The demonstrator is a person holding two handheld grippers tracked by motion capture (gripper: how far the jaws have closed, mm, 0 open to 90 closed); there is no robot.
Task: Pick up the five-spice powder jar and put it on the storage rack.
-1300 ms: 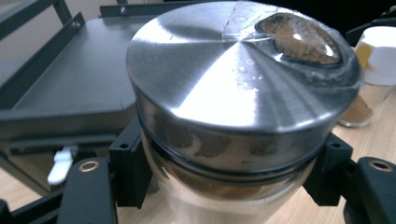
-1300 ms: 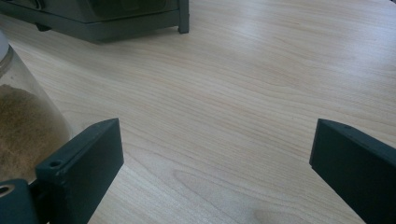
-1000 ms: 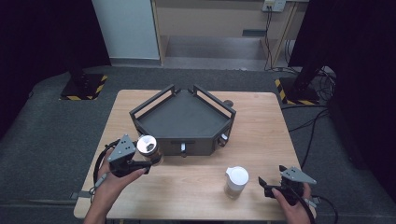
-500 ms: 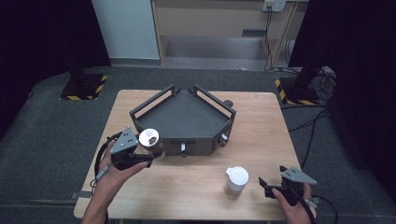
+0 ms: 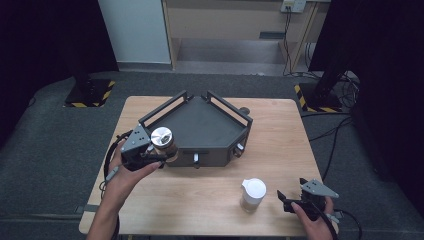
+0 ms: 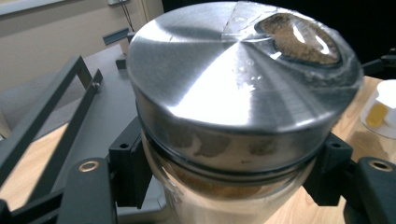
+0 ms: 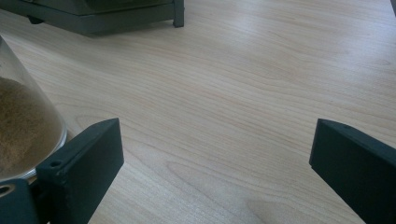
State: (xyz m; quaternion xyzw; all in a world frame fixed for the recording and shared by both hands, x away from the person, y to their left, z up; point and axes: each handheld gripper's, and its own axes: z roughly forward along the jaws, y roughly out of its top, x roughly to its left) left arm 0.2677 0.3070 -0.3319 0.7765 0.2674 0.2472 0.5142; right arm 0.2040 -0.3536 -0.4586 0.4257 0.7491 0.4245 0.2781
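A glass jar with a shiny metal lid (image 5: 162, 138) and brown powder inside is held in my left gripper (image 5: 156, 154), which is shut on its body just below the lid. In the left gripper view the jar (image 6: 233, 84) sits between the two black pads (image 6: 128, 163). It hangs above the table at the front left corner of the dark grey tray (image 5: 200, 127). A second jar with a white lid (image 5: 253, 194) stands on the table near the front. Just right of it my right gripper (image 5: 289, 201) rests open; its jaws (image 7: 210, 158) stand wide apart beside that jar's glass wall (image 7: 23, 126).
The tray has raised rail sides (image 5: 162, 111) and knobs on its front wall (image 5: 196, 159). Bare wooden table (image 5: 210, 200) lies between the two hands. The white-lidded jar (image 6: 384, 108) also appears at the right edge of the left gripper view.
My left hand has lifted the metal-lidded jar and carried it right, up to the tray's front left corner. The right hand and the white-lidded jar have stayed still.
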